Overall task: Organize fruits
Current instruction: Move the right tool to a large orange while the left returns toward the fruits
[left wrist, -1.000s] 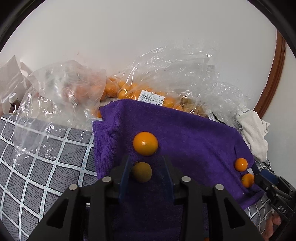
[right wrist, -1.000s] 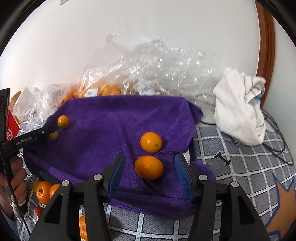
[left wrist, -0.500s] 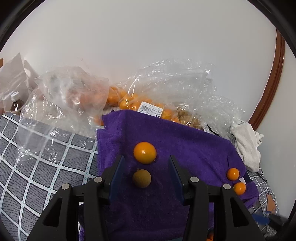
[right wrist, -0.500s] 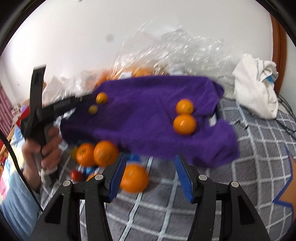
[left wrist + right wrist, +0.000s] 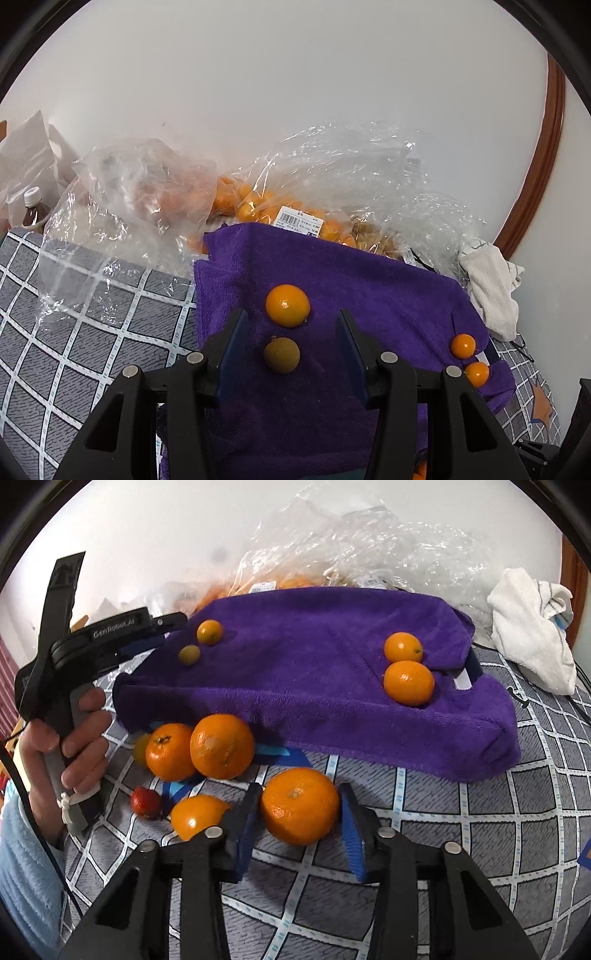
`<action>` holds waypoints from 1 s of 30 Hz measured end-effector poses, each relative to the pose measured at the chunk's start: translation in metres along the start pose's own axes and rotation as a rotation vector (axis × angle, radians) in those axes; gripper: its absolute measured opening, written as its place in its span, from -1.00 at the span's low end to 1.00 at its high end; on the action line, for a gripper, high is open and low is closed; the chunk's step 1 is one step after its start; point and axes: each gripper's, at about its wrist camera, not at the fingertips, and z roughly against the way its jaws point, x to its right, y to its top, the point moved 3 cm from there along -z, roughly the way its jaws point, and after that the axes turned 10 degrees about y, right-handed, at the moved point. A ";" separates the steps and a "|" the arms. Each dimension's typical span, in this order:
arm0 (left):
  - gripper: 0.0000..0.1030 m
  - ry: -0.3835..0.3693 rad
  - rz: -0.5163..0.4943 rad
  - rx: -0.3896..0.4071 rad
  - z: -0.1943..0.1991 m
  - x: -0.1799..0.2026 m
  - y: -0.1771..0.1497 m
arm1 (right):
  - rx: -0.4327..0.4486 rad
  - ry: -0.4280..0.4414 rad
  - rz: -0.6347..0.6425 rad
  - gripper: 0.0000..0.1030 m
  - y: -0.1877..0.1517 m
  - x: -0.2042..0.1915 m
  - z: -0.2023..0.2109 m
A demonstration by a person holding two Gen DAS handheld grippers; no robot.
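A purple towel (image 5: 369, 295) carries a small orange (image 5: 287, 305) and a brownish round fruit (image 5: 281, 354). My left gripper (image 5: 291, 321) is open around the brown fruit, and its pads stand clear of it. Two more small oranges (image 5: 463, 346) lie at the towel's right edge. In the right wrist view my right gripper (image 5: 300, 790) is closing on a mandarin (image 5: 299, 806) that rests on the checked sheet in front of the towel (image 5: 314, 672). Both pads lie against its sides.
Loose mandarins (image 5: 221, 746), a half-hidden one (image 5: 195, 816) and a red berry (image 5: 146, 803) lie left of the right gripper. A hand (image 5: 77, 734) holds the other gripper there. Plastic bags of oranges (image 5: 258, 206), a bottle (image 5: 33, 210) and a white cloth (image 5: 532, 627) line the wall.
My left gripper opened and left the brown fruit on the towel. My right gripper swung from the towel's two oranges down to the loose mandarins and closed around one.
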 end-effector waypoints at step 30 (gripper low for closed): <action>-0.09 -0.110 -0.172 -0.081 0.069 0.015 -0.037 | 0.132 -0.148 -0.063 -0.22 -0.013 0.051 0.040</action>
